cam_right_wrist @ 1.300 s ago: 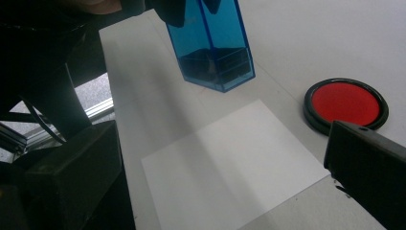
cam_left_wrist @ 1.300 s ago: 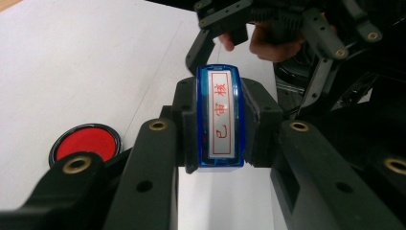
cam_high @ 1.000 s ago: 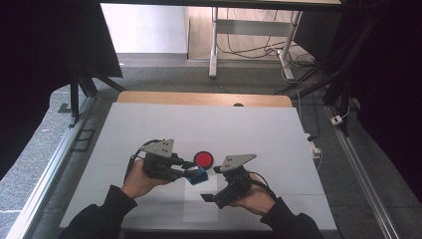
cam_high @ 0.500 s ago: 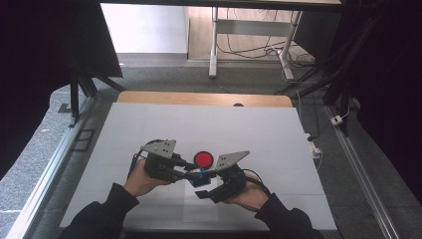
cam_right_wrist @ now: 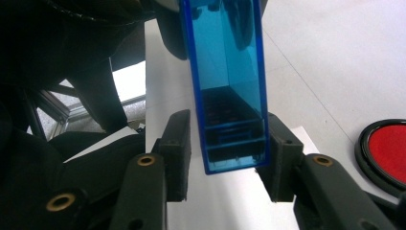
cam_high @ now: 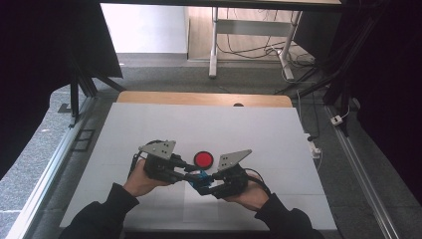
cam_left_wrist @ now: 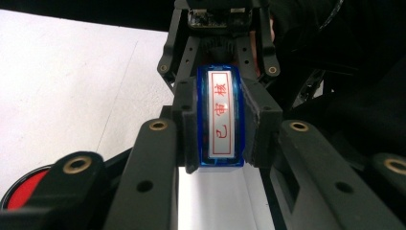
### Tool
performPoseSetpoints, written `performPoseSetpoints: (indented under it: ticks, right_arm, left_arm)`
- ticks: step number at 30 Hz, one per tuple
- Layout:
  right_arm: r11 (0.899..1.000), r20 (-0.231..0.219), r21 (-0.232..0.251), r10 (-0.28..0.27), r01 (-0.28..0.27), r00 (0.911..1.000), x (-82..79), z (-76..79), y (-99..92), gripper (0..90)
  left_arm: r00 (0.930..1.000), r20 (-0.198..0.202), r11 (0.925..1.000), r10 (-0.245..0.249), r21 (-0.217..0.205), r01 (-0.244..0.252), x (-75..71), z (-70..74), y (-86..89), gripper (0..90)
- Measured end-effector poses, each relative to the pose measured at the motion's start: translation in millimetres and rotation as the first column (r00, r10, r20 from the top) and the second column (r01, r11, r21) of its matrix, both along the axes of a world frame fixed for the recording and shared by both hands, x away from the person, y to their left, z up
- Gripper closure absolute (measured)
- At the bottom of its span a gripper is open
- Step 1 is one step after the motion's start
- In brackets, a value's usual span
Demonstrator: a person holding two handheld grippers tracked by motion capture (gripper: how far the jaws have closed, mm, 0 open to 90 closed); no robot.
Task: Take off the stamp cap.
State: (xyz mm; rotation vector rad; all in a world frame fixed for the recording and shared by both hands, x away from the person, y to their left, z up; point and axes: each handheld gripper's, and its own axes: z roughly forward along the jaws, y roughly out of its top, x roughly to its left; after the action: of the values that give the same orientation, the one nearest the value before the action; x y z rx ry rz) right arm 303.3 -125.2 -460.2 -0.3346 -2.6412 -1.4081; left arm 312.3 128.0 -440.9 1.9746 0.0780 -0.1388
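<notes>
Near the front edge of the white table, the left gripper pinches a blue stamp (red characters on its white face) between both pads, holding it above the tabletop. The right gripper meets it head-on, its jaws just closing around the stamp's other end: one pad touches, the other stands slightly off. A round red ink pad lies just behind the two grippers, nothing blocking it.

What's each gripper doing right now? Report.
Left gripper: shut on the blue stamp.
Right gripper: jaws have just been closing around the blue stamp; a gap remains, so open.
</notes>
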Motion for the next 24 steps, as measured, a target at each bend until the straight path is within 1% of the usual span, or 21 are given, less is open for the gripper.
performPoseSetpoints:
  ticks: [5,6,9,10,12,15,18,22,24]
  right_arm:
    - [1.0,-0.006,0.013,0.009,-0.009,0.9999,0.2,0.5,-1.1,63.6]
    - [1.0,-0.014,0.017,0.013,-0.013,0.9998,0.3,0.8,-1.4,65.7]
    - [1.0,-0.014,0.019,0.017,-0.017,0.9997,0.2,0.5,-1.3,66.9]
    - [1.0,-0.02,0.016,0.023,-0.023,0.9995,0.5,0.5,-1.3,67.2]
    - [1.0,-0.018,0.01,0.028,-0.028,0.9994,1.0,0.1,-1.6,67.7]
    - [0.999,-0.025,0.017,0.03,-0.03,0.9992,2.0,0.5,-2.6,68.1]
    - [0.999,-0.027,0.028,0.029,-0.028,0.9992,2.3,1.9,-3.4,68.3]
    - [0.999,-0.076,0.045,0.024,-0.021,0.9968,4.6,1.2,-4.4,68.5]
    - [0.999,-0.083,0.046,0.021,-0.017,0.9964,4.7,0.9,-4.5,68.6]
  left_arm:
    - [0.9999,0.005,0.9999,-0.009,-0.007,0.009,-0.5,-0.4,0.2,70.6]
    - [0.9999,0.005,0.9999,-0.009,-0.009,0.009,-0.4,-0.6,0.2,70.6]
    - [0.9998,0.008,0.9998,-0.017,-0.013,0.017,-0.6,-1.0,0.3,70.6]
    - [0.9997,0.013,0.9998,-0.019,-0.009,0.019,-0.5,-1.1,0.1,70.6]
    - [0.9997,0.014,0.9998,-0.02,-0.01,0.02,-0.4,-1.3,-0.3,70.7]
    - [0.9997,0.014,0.9996,-0.018,-0.019,0.019,-0.2,-1.2,-0.1,70.7]
    - [0.9994,0.03,0.9994,-0.014,-0.032,0.015,-1.1,0.3,0.6,70.7]
    - [0.9984,0.057,0.9996,-0.001,-0.03,0.003,-3.8,2.1,0.4,70.8]
    - [0.9985,0.054,0.9997,-0.005,-0.025,0.006,-3.9,2.7,-0.1,70.8]
